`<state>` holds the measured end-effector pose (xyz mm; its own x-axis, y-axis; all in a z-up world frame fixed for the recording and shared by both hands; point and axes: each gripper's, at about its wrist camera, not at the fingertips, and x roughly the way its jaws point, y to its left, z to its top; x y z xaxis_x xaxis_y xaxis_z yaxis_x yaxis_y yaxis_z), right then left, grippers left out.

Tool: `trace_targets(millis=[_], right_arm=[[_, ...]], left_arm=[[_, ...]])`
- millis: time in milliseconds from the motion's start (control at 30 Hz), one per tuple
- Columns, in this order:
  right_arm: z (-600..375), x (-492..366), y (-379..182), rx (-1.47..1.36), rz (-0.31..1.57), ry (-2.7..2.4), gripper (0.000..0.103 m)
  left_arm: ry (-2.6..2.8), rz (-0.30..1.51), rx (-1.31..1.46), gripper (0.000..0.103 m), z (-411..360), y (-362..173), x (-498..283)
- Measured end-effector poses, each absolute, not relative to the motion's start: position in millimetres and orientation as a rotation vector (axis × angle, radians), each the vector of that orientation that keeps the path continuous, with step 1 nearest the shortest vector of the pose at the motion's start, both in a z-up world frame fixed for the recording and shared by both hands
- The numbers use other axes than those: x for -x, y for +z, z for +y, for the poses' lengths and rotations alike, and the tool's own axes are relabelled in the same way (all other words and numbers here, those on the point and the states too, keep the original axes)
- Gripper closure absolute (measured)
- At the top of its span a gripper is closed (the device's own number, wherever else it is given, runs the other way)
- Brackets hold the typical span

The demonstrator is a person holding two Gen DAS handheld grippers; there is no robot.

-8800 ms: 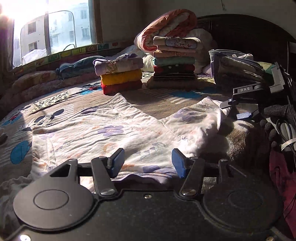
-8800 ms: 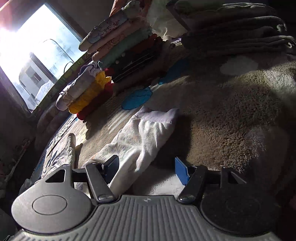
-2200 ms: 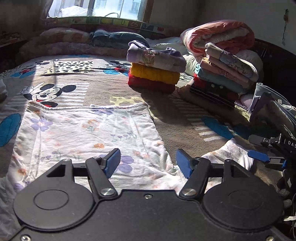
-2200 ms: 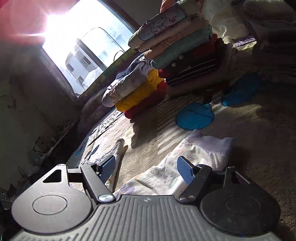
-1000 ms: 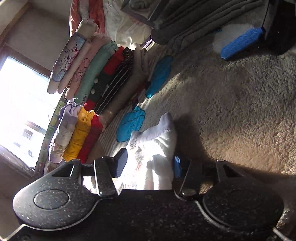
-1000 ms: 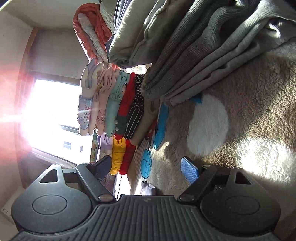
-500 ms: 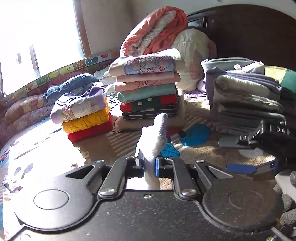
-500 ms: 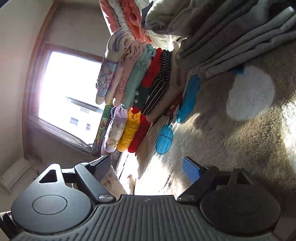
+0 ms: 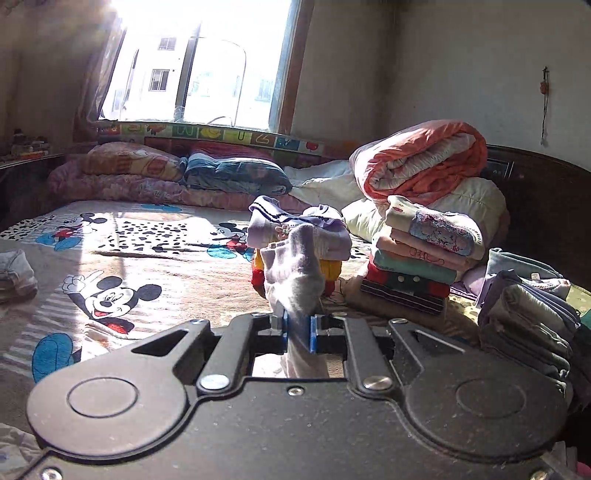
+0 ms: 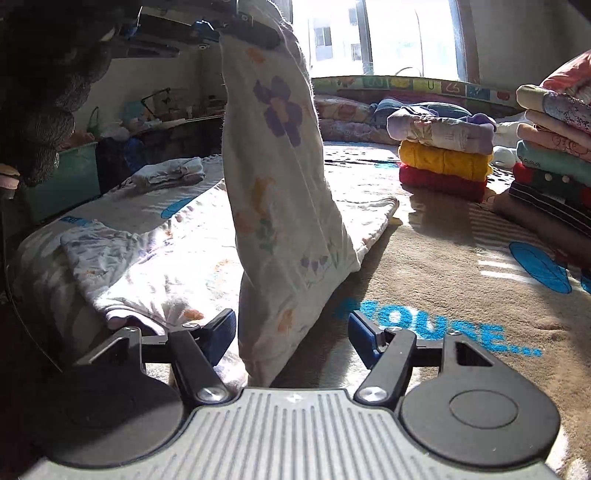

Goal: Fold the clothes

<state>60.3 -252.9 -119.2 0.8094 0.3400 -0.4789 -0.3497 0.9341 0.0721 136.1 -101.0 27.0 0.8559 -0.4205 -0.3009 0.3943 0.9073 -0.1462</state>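
Observation:
A white floral garment [image 10: 177, 254] lies spread on the bed. My left gripper [image 9: 297, 328] is shut on its sleeve cuff [image 9: 295, 269], which sticks up between the blue pads. In the right wrist view that sleeve [image 10: 280, 206] hangs lifted high, from the left gripper [image 10: 236, 22] at the top down to the bed. My right gripper [image 10: 291, 334] stands open low over the blanket, its blue pads either side of the sleeve's lower end without closing on it.
Two stacks of folded clothes stand on the bed: a purple, yellow and red one [image 10: 443, 162] and a taller one [image 9: 421, 254]. A grey folded pile [image 9: 528, 317] sits at right. A rolled orange quilt [image 9: 421, 162], pillows and the window are behind.
The left gripper shut on the sleeve cuff about a second ago and has since lifted it high. The right gripper swung round from the grey pile to the sleeve's lower end, still open.

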Motion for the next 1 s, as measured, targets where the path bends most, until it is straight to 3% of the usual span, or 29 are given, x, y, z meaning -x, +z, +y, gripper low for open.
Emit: trace_targets(millis=[200,500,700,1000], right_arm=[[-220.4,-60.6,-133.2,0.191,0.485,0.298,0.053],[-193.2,-54.3,-143.5,0.374,0.501,0.257,0.063],[-189.5,-48.9,-145.4,0.408,0.516,0.246,0.063],[-189.8,-34.8,-139.9,0.4,0.539,0.225,0.063]], left_arm=[[-0.39,0.322,0.117,0.093,-48.7,22.3,-124.8],[-0.279,0.39,0.203,0.093,26.6,-34.9,-121.0],[-0.2,0.475,0.273,0.093,60.8,-86.6,-119.8],[-0.225,0.458,0.261,0.093,72.7,-114.0,-111.1]])
